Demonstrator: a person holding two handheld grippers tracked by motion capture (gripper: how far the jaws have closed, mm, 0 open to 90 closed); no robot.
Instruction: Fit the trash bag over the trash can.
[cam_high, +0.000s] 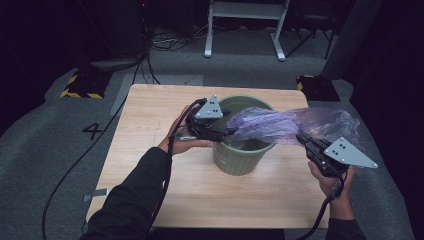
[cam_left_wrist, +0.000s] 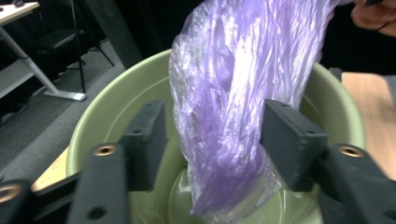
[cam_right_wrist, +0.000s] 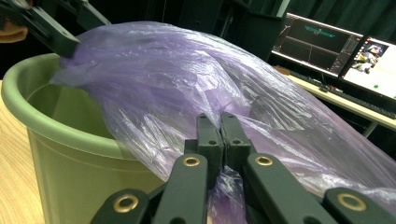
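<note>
Carefully: right gripper (cam_right_wrist: 222, 140) clamped on purple bag (cam_high: 280, 125), left gripper (cam_left_wrist: 219, 140) apart around it; could slip outside green bin (cam_high: 240, 160).

Monitors (cam_right_wrist: 336, 46), hazard-striped block (cam_high: 81, 86).

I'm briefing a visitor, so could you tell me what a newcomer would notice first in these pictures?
A crinkled purple plastic bag stretches between the two grippers, one end dipping into the green bin mid-table. The right gripper is shut on it at the table's right; the left gripper straddles it with jaws apart.
</note>
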